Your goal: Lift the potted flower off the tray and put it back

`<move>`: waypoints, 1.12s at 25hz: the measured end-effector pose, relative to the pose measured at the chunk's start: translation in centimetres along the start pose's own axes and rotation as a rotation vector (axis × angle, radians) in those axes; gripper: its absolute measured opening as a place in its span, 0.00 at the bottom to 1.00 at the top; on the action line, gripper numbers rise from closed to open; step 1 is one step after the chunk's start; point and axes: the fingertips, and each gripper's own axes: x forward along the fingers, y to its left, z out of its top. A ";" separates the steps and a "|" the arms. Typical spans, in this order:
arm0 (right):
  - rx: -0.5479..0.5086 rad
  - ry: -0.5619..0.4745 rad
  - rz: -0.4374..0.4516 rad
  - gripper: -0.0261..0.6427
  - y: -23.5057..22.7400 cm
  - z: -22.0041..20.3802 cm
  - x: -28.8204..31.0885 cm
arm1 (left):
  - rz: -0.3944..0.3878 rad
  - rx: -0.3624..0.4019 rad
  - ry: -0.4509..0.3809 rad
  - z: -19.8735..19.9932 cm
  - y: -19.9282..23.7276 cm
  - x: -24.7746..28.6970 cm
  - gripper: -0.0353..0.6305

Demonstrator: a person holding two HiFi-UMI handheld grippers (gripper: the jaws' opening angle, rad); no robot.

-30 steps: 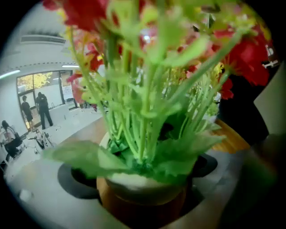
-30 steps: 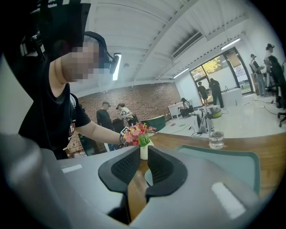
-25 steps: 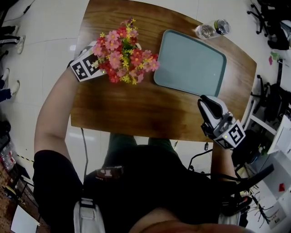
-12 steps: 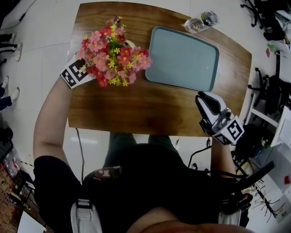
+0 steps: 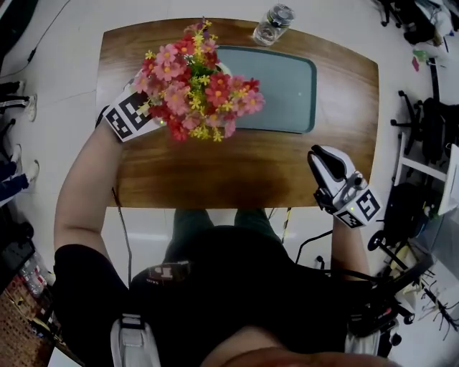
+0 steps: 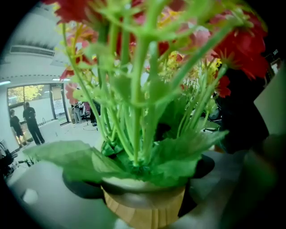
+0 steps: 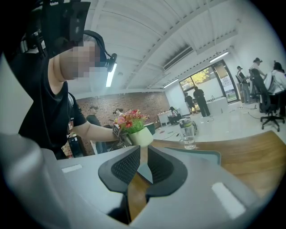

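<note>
The potted flower point(image 5: 197, 89), a light pot of pink, red and yellow blooms, hangs over the left end of the grey-green tray point(image 5: 287, 86). My left gripper point(image 5: 147, 115) comes in from the left and is shut on the pot. In the left gripper view its black pads point(image 6: 82, 185) press on both sides of the pot point(image 6: 143, 203). The blooms hide the pot's base, so I cannot tell whether it touches the tray. My right gripper point(image 5: 324, 161) rests at the table's front right edge, shut and holding nothing point(image 7: 144, 154).
The wooden table point(image 5: 237, 172) carries the tray near its far edge. A clear bottle and glass point(image 5: 272, 21) stand just beyond the tray, also seen as glassware point(image 7: 188, 129) from the right gripper. Office chairs stand to the right of the table.
My left gripper has carried the potted flower to the right, from beside the tray to over the tray's left end. The right gripper has stayed in place.
</note>
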 end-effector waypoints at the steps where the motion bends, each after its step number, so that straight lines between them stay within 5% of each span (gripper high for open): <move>1: 0.002 -0.008 -0.009 0.14 -0.2 0.1 -0.8 | -0.010 0.004 -0.004 0.9 -0.1 1.2 0.86; 9: 0.022 -0.058 -0.131 0.14 -3.1 -0.7 -9.2 | -0.120 0.038 0.008 4.5 -2.3 13.1 0.86; 17: 0.061 -0.075 -0.222 0.14 -6.3 -2.8 -16.7 | -0.153 0.039 0.079 2.5 -4.0 21.8 0.86; 24: 0.105 -0.086 -0.237 0.14 -7.6 -4.6 -19.5 | -0.166 0.028 0.082 -0.5 -4.3 24.3 0.86; 28: 0.091 -0.075 -0.238 0.14 -7.2 -5.0 -19.7 | -0.147 -0.049 0.121 -0.7 -3.9 23.9 0.88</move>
